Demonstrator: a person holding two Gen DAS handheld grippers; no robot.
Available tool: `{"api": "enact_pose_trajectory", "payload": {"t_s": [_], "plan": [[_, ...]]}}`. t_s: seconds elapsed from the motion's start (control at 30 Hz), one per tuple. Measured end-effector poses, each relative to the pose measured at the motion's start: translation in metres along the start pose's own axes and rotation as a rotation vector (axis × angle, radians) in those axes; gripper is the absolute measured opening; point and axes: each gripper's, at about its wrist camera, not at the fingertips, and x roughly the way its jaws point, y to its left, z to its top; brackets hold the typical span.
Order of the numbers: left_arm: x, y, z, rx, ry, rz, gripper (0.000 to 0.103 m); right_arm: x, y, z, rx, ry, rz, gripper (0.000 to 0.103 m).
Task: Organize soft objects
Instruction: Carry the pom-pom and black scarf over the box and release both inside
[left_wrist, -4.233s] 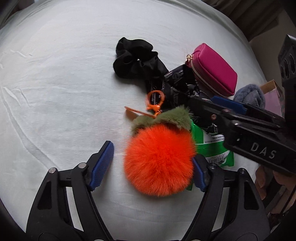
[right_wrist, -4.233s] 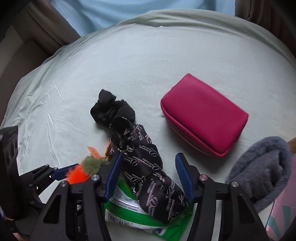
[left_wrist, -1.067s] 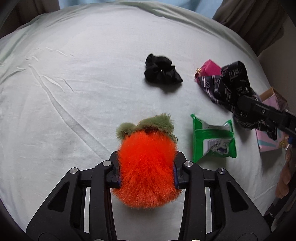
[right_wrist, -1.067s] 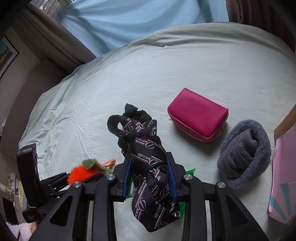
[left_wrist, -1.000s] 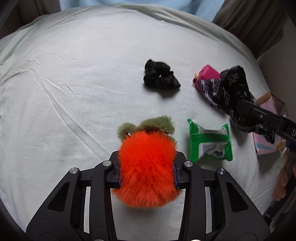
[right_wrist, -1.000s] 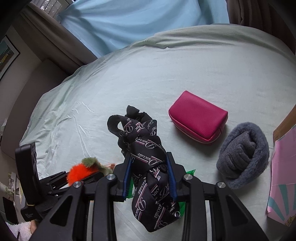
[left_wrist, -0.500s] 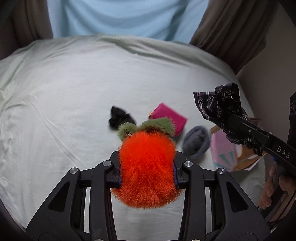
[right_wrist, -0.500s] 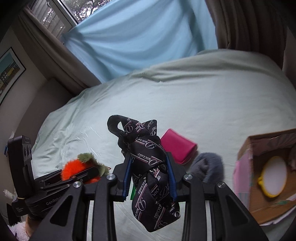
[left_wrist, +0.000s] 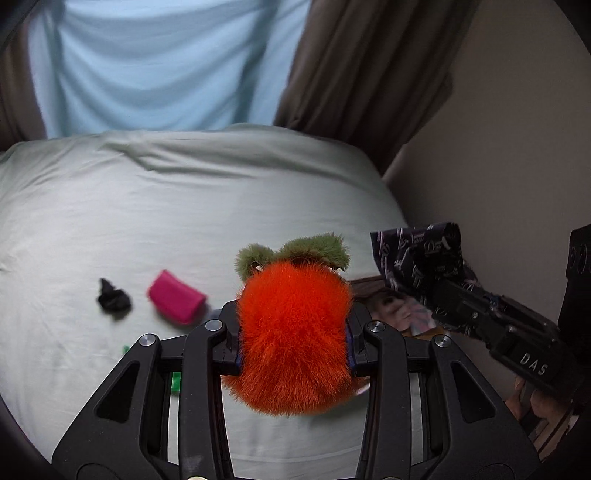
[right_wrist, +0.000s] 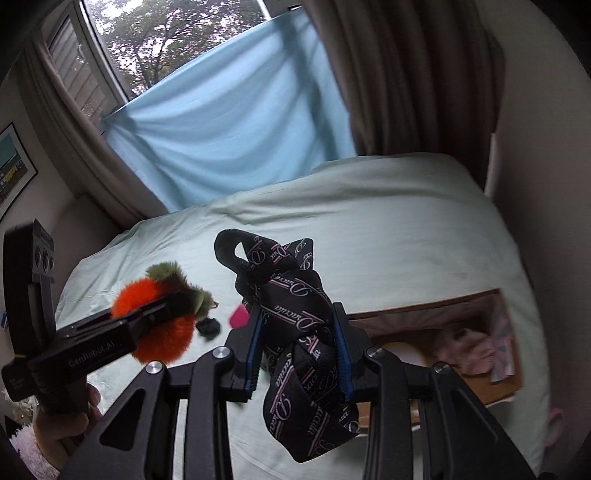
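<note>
My left gripper (left_wrist: 293, 332) is shut on an orange fluffy pompom with a green furry top (left_wrist: 291, 328) and holds it high above the bed; the pompom also shows in the right wrist view (right_wrist: 147, 295). My right gripper (right_wrist: 299, 350) is shut on a black printed scarf (right_wrist: 299, 332), also raised; the scarf shows at the right of the left wrist view (left_wrist: 417, 254). A cardboard box (right_wrist: 513, 384) sits on the bed below and to the right of the scarf, with pink soft things inside.
A magenta pouch (left_wrist: 175, 301) and a black scrunchie (left_wrist: 112, 299) lie on the pale green bed sheet (left_wrist: 147, 206). A green packet edge (left_wrist: 176, 380) peeks out behind my left fingers. Brown curtains and a wall stand at the right.
Both grippers, shut on the pompom and scarf since about a second ago, have risen and swung right. The open box has come into view under the scarf.
</note>
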Motion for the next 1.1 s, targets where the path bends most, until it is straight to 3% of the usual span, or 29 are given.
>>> {"api": "enact_pose_trajectory", "payload": {"t_s": [0.2,0.4,0.67,0.87,0.9,0.93,0.97,1.0,1.07,1.1], "plan": [[0.056,-0.073,-0.007,-0.001,0.066,-0.036,0.034,-0.013,-0.076,-0.003,0.028,0.055,-0.069,0.031],[0.127,-0.123,-0.025,0.017,0.177,-0.025,0.034,0.008,-0.143,-0.021,0.053,0.146,-0.105,0.031],[0.211,-0.128,-0.061,0.042,0.34,0.038,0.034,0.058,-0.206,-0.044,0.121,0.264,-0.079,0.031],[0.238,-0.124,-0.069,0.062,0.405,0.085,0.034,0.093,-0.219,-0.053,0.16,0.33,-0.036,0.031],[0.239,-0.124,-0.069,0.07,0.409,0.079,0.036,0.097,-0.22,-0.053,0.17,0.331,-0.027,0.035],[0.238,-0.125,-0.068,0.077,0.411,0.063,0.051,0.102,-0.222,-0.052,0.187,0.334,-0.008,0.041],[0.238,-0.125,-0.068,0.087,0.413,0.06,0.083,0.105,-0.221,-0.052,0.197,0.334,-0.002,0.056],[0.236,-0.124,-0.067,0.102,0.413,0.069,0.1,0.108,-0.221,-0.051,0.203,0.328,-0.011,0.077],[0.229,-0.12,-0.067,0.119,0.411,0.077,0.103,0.109,-0.223,-0.048,0.215,0.302,-0.036,0.102],[0.227,-0.116,-0.068,0.114,0.42,0.077,0.103,0.108,-0.225,-0.047,0.223,0.292,-0.033,0.102]]}}
